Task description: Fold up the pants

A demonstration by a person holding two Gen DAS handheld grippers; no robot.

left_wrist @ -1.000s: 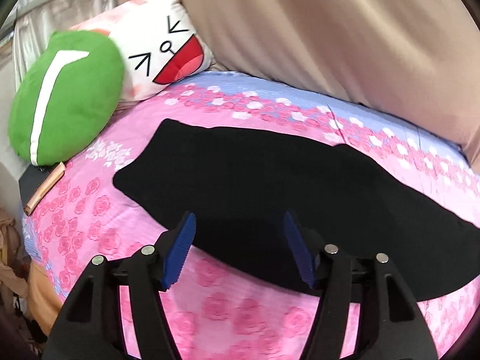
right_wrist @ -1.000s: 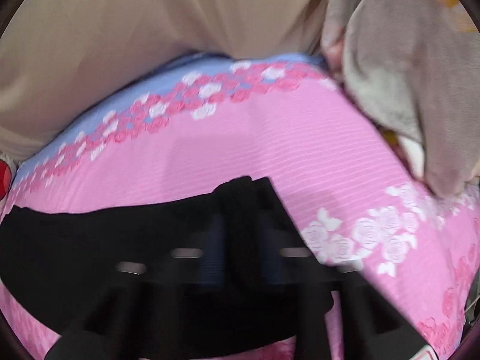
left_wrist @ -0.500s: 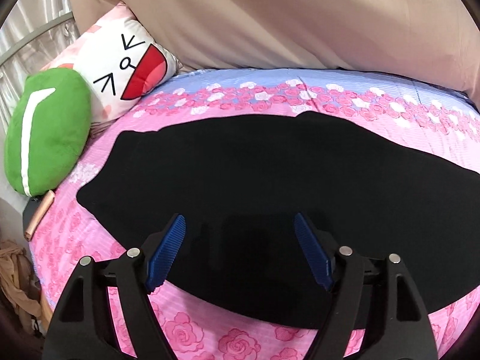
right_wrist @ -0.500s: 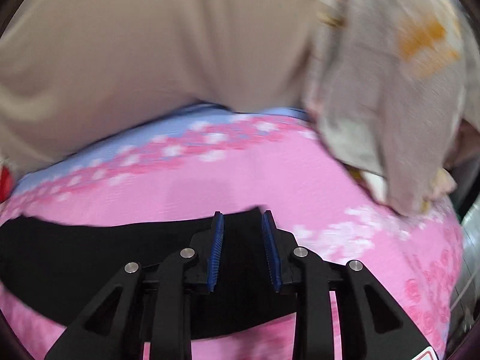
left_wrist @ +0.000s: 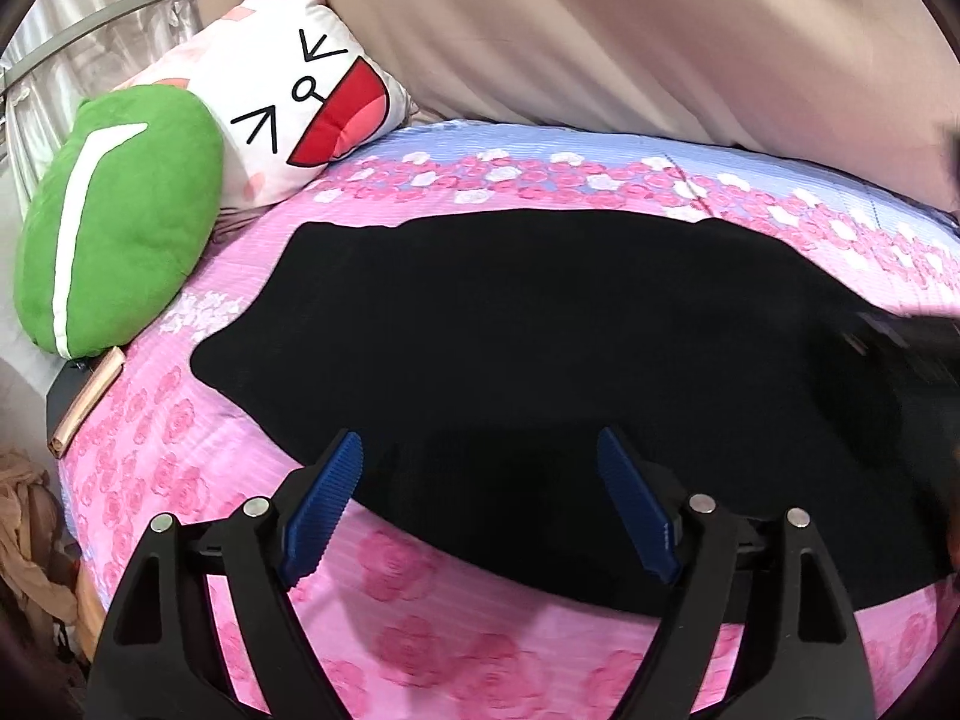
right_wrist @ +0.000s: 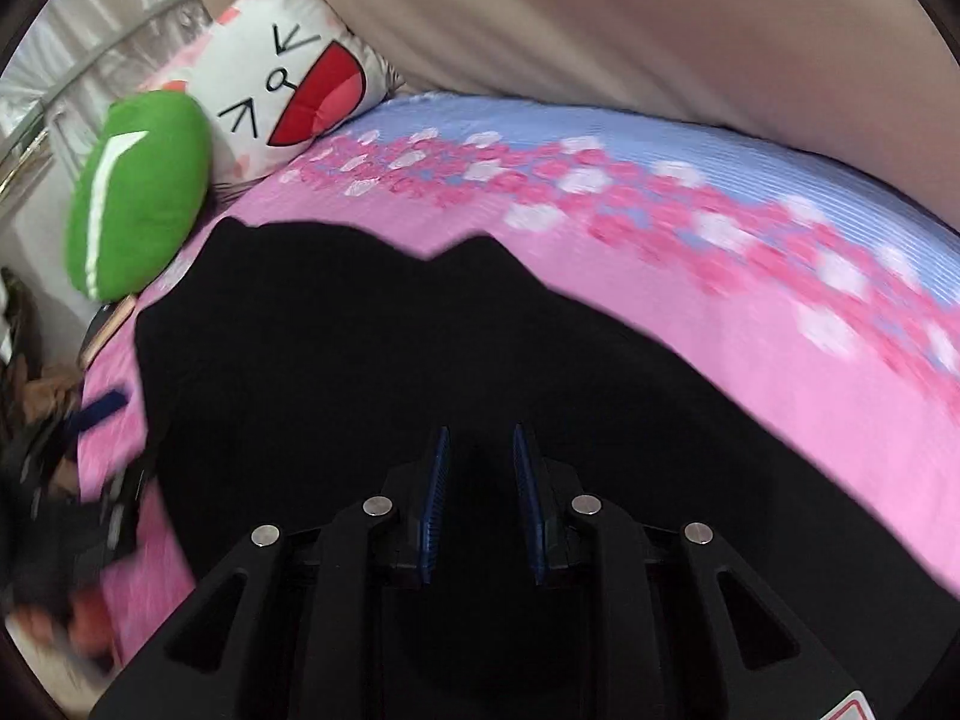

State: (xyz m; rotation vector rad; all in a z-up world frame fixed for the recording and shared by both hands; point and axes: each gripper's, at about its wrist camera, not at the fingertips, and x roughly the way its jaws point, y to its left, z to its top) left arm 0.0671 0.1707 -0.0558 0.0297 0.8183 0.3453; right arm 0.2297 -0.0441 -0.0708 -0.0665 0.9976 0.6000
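Black pants [left_wrist: 540, 372] lie spread flat across a pink rose-print bedsheet [left_wrist: 420, 576], filling the middle of both wrist views. The left gripper [left_wrist: 480, 462] hovers at the near edge of the fabric, its jaws having just been opening; they stand wide apart with cloth below the gap but nothing pressed between the blue pads [left_wrist: 324, 504].

The right gripper [right_wrist: 477, 462] hangs over the pants with its jaws having just been closing to a narrow gap; dark cloth sits behind that gap, and whether the pads grip it cannot be told.

Only the left view shows the pants' full outline and, at 3 o'clock, a blurred dark shape that is probably the other gripper. Only the right view shows a notched far edge of the fabric at 12 o'clock and, at 8 o'clock, the blurred left tool with one blue pad.

At 10 o'clock in both views sit a green cushion [left_wrist: 120, 222] and a white cartoon-face pillow [left_wrist: 300, 102]. A beige curtain [left_wrist: 660, 30] hangs along the bed's far side from 12 to 2 o'clock. A tan, rod-like object [left_wrist: 90, 402] lies at the bed's edge at 9 o'clock.
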